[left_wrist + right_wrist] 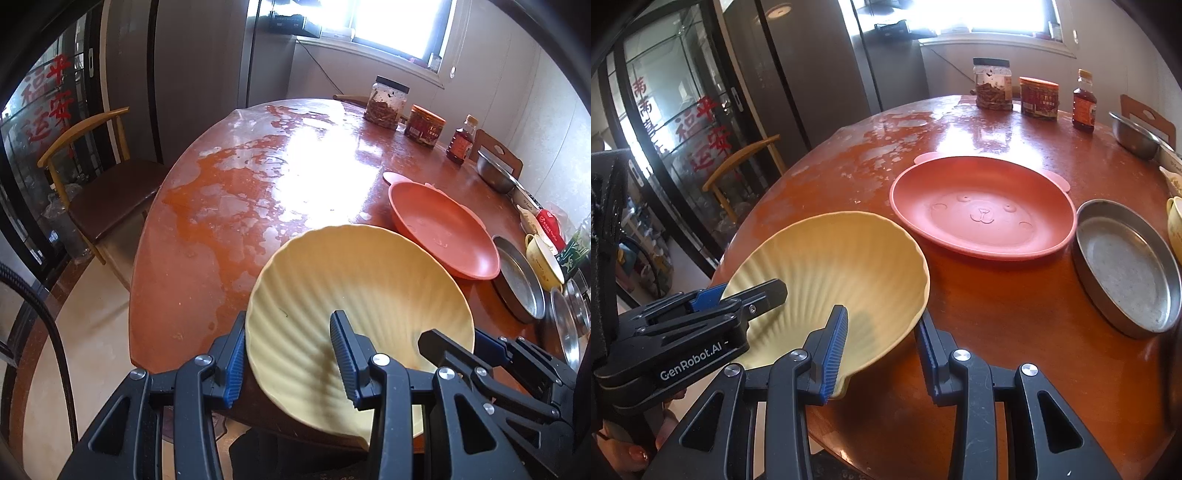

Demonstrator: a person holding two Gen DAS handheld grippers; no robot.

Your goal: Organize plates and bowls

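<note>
We hold our left gripper (288,354) low and level, its two blue-padded fingers (234,363) set wide apart, one each side of a rim. Our right gripper (882,350) reaches in beside it from the right, angled toward the left one, its fingers (836,345) likewise spread and straddling.

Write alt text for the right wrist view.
Both grippers straddle the rim of a yellow scallop-shell plate at the near edge of a worn red table. Beyond it sit a pink bear-face plate and a round metal pan.
</note>
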